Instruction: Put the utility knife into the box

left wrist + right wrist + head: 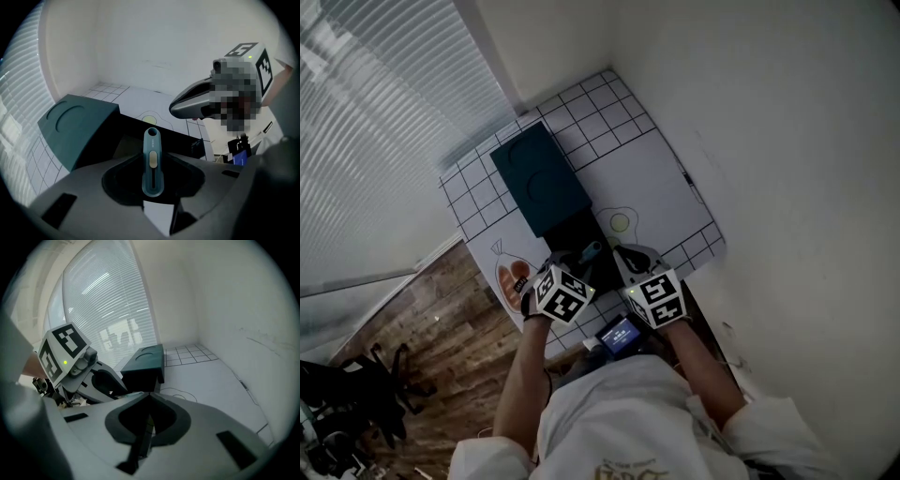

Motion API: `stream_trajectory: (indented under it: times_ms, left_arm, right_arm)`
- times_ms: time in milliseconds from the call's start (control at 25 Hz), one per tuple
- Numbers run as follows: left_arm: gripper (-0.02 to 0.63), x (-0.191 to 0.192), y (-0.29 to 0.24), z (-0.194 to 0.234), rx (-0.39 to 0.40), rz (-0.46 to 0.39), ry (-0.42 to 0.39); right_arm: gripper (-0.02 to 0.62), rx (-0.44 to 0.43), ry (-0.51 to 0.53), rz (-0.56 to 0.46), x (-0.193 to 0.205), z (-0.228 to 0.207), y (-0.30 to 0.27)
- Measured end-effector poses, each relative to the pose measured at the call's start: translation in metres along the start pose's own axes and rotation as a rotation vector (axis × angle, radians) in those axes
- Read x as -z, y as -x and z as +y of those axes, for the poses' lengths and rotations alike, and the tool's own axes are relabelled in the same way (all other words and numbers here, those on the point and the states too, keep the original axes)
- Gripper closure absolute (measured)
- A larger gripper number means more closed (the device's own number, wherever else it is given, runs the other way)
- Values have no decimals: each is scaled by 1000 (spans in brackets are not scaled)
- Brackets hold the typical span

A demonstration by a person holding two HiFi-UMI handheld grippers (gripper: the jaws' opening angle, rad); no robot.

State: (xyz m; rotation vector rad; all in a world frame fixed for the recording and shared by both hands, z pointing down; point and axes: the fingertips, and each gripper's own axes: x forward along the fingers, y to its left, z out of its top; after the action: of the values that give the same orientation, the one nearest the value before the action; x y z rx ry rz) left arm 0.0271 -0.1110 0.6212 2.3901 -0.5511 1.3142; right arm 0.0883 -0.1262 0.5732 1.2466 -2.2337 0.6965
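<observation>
My left gripper (152,187) is shut on a teal utility knife (152,161) with a yellow slider, and the knife points forward over the open black box (185,140). From the head view the knife (589,251) hangs at the near edge of the black box (577,234), just ahead of the left gripper (578,259). My right gripper (630,257) hovers to the right of the box. Its tips (148,395) meet with nothing between them. The box's dark teal lid (540,178) lies on the table just beyond the box.
The box stands on a white mat with a black grid border (652,178) in a corner between white walls. Window blinds (384,122) run along the left side. The left gripper (89,376) shows in the right gripper view. A wooden floor (441,328) lies below.
</observation>
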Motion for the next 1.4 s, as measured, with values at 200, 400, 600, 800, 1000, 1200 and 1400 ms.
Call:
stream_trajectory:
  times_ms: [200,400,600,800,1000,1200,1400]
  left_arm:
    - [472,2,-6,1,5,30,-6]
    - [472,6,-11,9,-25,86,-8]
    - [472,6,-17,9,-80,150,-111]
    - [471,7,-25,5,-55,178,-139]
    - [469,11,-29,1,-15,195,-128]
    - [463,11,-31,2,-21,203,-118]
    - [462,12,-30,1,-33,228,-146]
  right_arm:
    - [589,-4,-13,21,7,-4,-6]
    - [589,6,-33,33,11,-10,-11]
    - [589,9,-46,43,14,-16,-12]
    - [589,8,-52,47,14,-18,-15]
    - [589,5,-53,51,16,-18,-17]
    - [589,8,-55,58,20,-18,-18]
    - [589,8,-53,52,19,-17,-18]
